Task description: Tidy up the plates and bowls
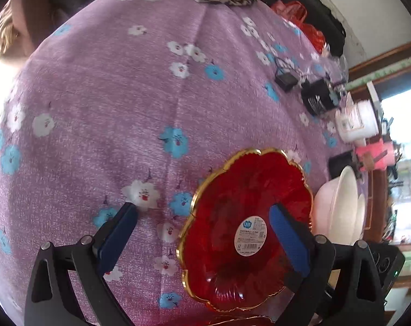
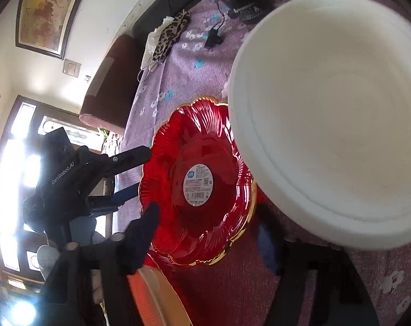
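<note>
Plate (image 1: 243, 233) sat on the surface (image 1: 102, 103) at lower right of the left wrist frame, stacked bowls (image 1: 341, 203) just right of it, charger (image 1: 285, 80) further up.

One red glass plate (image 1: 246, 231) with a gold rim lies on the flowered cloth. Two white bowls (image 1: 346, 206) sit nested just beside it. Two grippers are in view.

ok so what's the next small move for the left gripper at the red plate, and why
Probably ease the left gripper down a touch and close it on the near edge of the red plate. Its jaws stand open astride the gold rim, one finger over the plate and the other over the purple cloth, so nothing is gripped yet. The right wrist view also shows the rim between them.
</note>
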Demonstrator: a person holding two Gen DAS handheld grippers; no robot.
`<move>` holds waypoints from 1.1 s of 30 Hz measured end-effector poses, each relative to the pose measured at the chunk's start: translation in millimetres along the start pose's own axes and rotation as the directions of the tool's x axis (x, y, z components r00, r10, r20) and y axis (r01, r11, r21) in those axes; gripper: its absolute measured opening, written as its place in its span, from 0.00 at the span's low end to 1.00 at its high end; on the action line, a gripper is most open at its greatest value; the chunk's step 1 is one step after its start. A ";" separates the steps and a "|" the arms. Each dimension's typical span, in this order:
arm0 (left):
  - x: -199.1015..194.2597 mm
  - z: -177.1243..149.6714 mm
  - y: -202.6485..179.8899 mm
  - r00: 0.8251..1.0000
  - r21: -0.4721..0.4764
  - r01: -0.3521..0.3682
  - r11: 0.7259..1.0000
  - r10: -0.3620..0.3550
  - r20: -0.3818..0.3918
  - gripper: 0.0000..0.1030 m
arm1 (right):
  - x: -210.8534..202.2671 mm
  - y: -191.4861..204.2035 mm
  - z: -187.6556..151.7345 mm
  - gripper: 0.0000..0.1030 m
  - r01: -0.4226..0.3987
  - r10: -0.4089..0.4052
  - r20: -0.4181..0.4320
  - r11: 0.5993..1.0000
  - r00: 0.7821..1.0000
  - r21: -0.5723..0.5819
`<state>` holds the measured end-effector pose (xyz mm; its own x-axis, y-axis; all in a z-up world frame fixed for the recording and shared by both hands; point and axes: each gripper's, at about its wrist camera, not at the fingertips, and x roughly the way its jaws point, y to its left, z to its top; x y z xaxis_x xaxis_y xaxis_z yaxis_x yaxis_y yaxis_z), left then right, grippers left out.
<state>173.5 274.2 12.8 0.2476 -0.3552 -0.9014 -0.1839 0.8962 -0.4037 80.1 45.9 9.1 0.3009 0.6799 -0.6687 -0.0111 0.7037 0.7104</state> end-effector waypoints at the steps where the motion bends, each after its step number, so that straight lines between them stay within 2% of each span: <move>1: 1.6 -1.9 -5.5 1.000 0.031 -0.030 0.999 0.030 -0.002 0.93 | 1.1 -0.2 0.9 0.54 0.007 -0.007 0.003 1.000 1.000 -0.001; 3: 2.7 -4.8 -13.7 0.996 0.083 -0.088 0.993 0.088 0.010 0.78 | 4.6 -2.6 2.4 0.34 -0.005 0.005 -0.006 1.000 1.000 0.006; 4: 2.8 -6.3 -17.9 0.993 0.115 -0.116 0.987 0.115 0.017 0.59 | 7.0 -3.9 2.3 0.30 -0.016 0.016 -0.016 1.000 1.000 0.012; 5: 2.2 -7.7 -19.1 0.989 0.131 -0.148 0.980 0.146 0.025 0.46 | 8.0 -3.6 1.8 0.29 0.002 -0.002 -0.013 1.000 1.000 0.009; 6: 1.0 -9.2 -19.3 0.984 0.137 -0.179 0.974 0.175 0.041 0.40 | 7.0 -2.5 1.2 0.29 0.016 -0.016 -0.002 1.000 1.000 -0.003; 8: -2.7 -9.3 -14.3 0.981 0.125 -0.190 0.974 0.184 0.055 0.21 | 2.7 0.8 0.5 0.28 0.032 -0.031 0.021 0.999 0.999 -0.024; 11: -17.1 -9.0 -1.2 0.988 0.072 -0.135 0.988 0.129 0.082 0.18 | -5.7 6.6 0.0 0.26 0.004 -0.002 0.040 0.999 0.999 -0.041; 15: -33.5 -16.1 -3.0 0.981 0.081 -0.155 0.985 0.144 0.127 0.18 | -20.1 29.4 -3.5 0.26 0.016 -0.006 0.084 0.993 0.996 -0.120; 24: -83.4 -38.2 0.1 0.972 0.046 -0.104 0.993 0.092 0.218 0.18 | -48.5 61.4 -19.3 0.26 -0.003 0.027 0.121 0.981 0.992 -0.196; 33: -134.1 -107.3 11.8 0.948 0.017 -0.098 0.995 0.088 0.306 0.18 | -69.7 87.5 -66.6 0.26 -0.003 0.039 0.117 0.957 0.992 -0.289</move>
<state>36.0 303.8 112.1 0.5098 -0.1767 -0.8419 -0.1914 0.9309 -0.3112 -5.4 73.8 103.2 0.4093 0.6779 -0.6106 -0.2874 0.7310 0.6189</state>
